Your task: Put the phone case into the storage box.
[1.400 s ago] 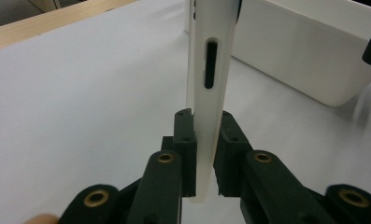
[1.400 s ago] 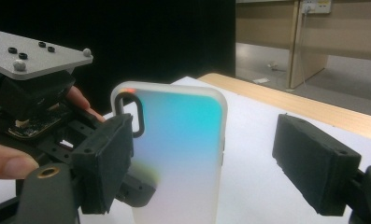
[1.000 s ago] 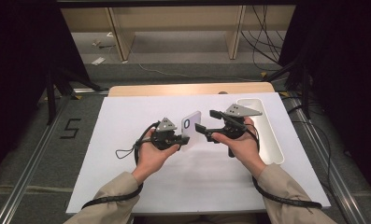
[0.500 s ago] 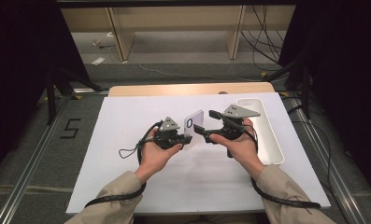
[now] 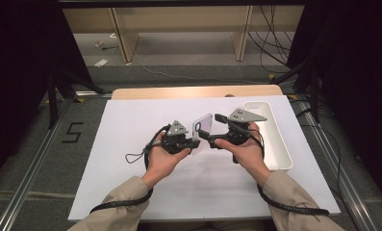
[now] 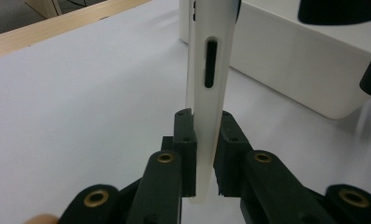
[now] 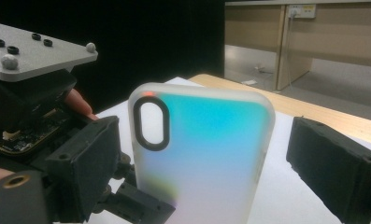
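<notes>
Phone case (image 5: 202, 126) is held upright above the table (image 5: 131, 144), clamped at its lower edge by the left gripper (image 5: 194, 143); the right gripper (image 5: 212, 131), just been opening, is spread wide around it without touching.

Surface: wooden table (image 5: 155, 92), covered by a white sheet (image 5: 131, 144), wood bare along far edge | On sheet: white oblong tray (image 5: 280, 154) lengthwise by right edge, toward far right corner | Floor (image 5: 34, 154): grey, "5" marked off left edge.
</notes>
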